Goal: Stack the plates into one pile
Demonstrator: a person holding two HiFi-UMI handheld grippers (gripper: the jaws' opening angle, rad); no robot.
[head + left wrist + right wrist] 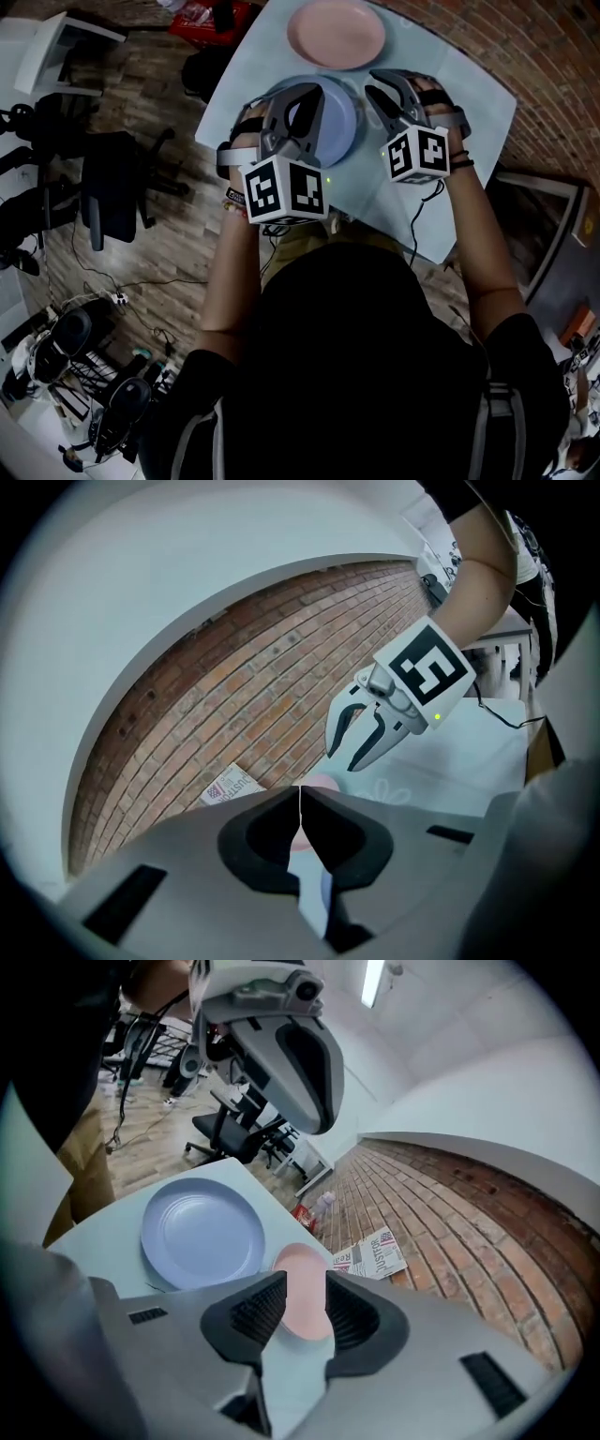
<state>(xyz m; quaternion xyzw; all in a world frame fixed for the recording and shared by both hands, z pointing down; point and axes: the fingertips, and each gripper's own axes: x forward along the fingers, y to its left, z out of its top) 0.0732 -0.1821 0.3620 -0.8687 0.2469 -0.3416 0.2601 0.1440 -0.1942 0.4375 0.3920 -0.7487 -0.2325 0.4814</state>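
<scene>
A pink plate [336, 33] lies at the far end of the pale table [473, 103]. A blue plate [339, 120] lies nearer, partly hidden under my left gripper [302, 94], which hangs over it. In the left gripper view my left gripper [300, 799] is shut, tips meeting with nothing between them. My right gripper [398, 84] hovers just right of the blue plate. Its jaws [305, 1302] stand open and empty; the pink plate [302, 1279] shows through the gap, farther off, and the blue plate [202, 1232] lies to the left.
A brick floor surrounds the table, with a newspaper [370, 1252] and a red item [211, 19] lying on it beyond the far edge. An office chair [117, 187] stands to the left. A cable [412, 225] trails over the table's near edge.
</scene>
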